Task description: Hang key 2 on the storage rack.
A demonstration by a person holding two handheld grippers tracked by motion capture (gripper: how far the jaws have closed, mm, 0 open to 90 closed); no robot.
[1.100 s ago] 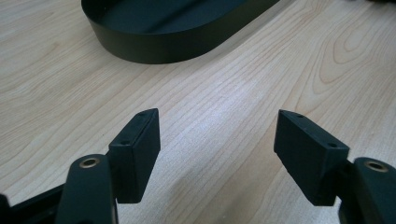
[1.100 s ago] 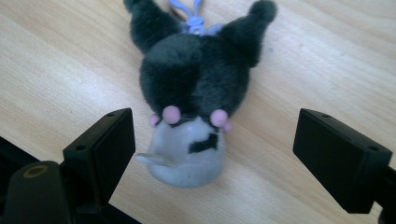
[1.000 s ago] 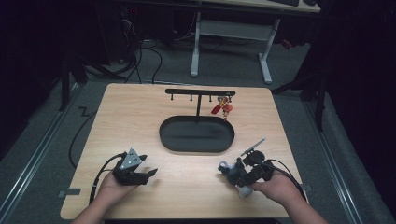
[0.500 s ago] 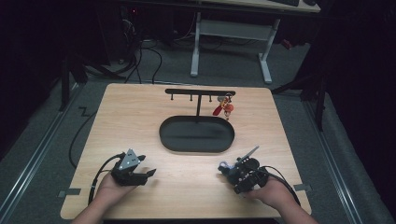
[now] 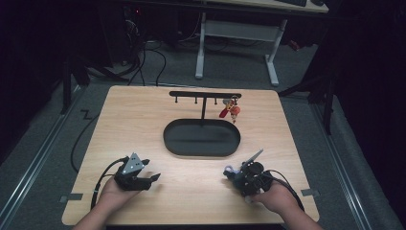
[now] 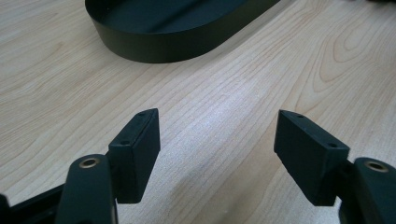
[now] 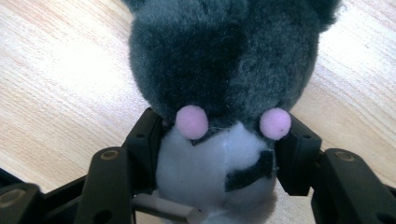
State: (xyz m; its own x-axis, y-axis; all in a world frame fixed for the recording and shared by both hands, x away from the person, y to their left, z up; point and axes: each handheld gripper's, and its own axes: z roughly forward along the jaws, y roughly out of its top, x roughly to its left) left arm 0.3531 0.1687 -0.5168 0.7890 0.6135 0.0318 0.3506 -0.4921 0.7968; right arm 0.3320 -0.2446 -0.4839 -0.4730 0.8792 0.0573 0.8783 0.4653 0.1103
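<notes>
I work in a dim lab or workshop room: my pale wooden counter stands on grey carpet, black cables trail across the floor, and a white-legged metal desk frame stands behind.

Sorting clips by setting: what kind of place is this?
Probably a lab or workshop recording bay, not a home: a lone wooden table on grey flooring, loose cables behind it, and a height-adjustable desk frame in a darkened room.
</notes>
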